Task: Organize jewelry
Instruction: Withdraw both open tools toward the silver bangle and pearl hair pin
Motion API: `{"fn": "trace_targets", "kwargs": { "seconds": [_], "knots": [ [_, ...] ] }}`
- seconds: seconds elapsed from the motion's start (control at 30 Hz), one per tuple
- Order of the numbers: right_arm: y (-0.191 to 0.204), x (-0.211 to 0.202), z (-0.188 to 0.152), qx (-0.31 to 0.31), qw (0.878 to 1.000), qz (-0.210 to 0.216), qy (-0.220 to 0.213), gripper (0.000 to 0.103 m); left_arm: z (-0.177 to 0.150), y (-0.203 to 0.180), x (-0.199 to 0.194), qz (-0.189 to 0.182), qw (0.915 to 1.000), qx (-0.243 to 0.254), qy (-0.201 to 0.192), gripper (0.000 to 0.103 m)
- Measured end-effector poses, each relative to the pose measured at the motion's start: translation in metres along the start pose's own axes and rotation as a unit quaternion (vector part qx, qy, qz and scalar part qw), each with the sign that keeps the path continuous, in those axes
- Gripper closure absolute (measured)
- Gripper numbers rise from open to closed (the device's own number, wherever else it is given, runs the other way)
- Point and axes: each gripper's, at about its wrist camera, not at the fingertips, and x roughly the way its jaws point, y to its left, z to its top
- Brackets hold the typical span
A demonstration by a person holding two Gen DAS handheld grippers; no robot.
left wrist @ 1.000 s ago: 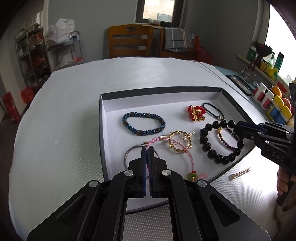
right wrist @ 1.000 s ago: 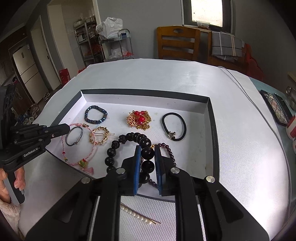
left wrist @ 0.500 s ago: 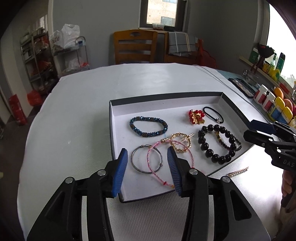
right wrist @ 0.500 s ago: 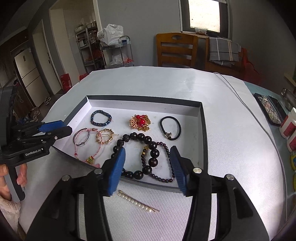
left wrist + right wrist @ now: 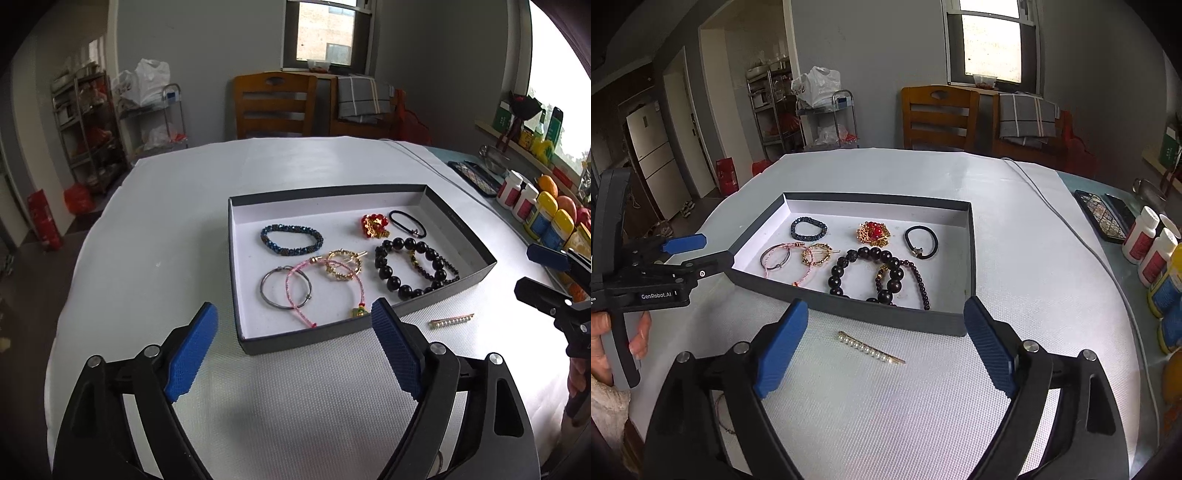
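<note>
A dark grey box (image 5: 458, 225) (image 5: 886, 313) with a white floor holds several pieces: a blue bead bracelet (image 5: 291, 240) (image 5: 809, 228), a silver ring bangle (image 5: 284, 288), a pink cord bracelet (image 5: 325, 286) (image 5: 783, 258), a gold clip (image 5: 343, 264), black bead bracelets (image 5: 410, 267) (image 5: 879, 273), a red-gold brooch (image 5: 375, 225) (image 5: 873, 233) and a black hair tie (image 5: 408, 223) (image 5: 921, 242). A pearl hair clip (image 5: 451, 320) (image 5: 871, 348) lies on the table outside the box. My left gripper (image 5: 293, 347) (image 5: 701, 253) is open and empty, just before the box. My right gripper (image 5: 884, 347) (image 5: 535, 273) is open and empty, above the pearl clip.
The table (image 5: 177, 206) has a white textured cover. Bottles (image 5: 521, 197) (image 5: 1148, 251) and fruit stand at its right edge, with a dark tablet (image 5: 1102, 214) and a cable (image 5: 1071, 229). A thin wire ring (image 5: 720, 410) lies near the front left edge. A wooden chair (image 5: 275, 105) stands behind.
Both grippers opened from shut and pulled back out of the box toward me. The pink cord bracelet and the black bead bracelet were let go and lie in the box.
</note>
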Motion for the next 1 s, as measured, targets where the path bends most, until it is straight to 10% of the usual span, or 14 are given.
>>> {"fn": "trace_targets", "kwargs": {
  "seconds": [0.6, 1.0],
  "knots": [
    [-0.005, -0.022, -0.034, -0.010, 0.999, -0.036, 0.000, 0.006, -0.036, -0.019, -0.037, 0.006, 0.9994, 0.033, 0.000, 0.011],
    [-0.011, -0.034, -0.054, -0.020, 0.999, -0.038, 0.009, 0.006, -0.084, -0.056, -0.041, -0.055, 0.9949, 0.080, 0.027, 0.010]
  ]
}}
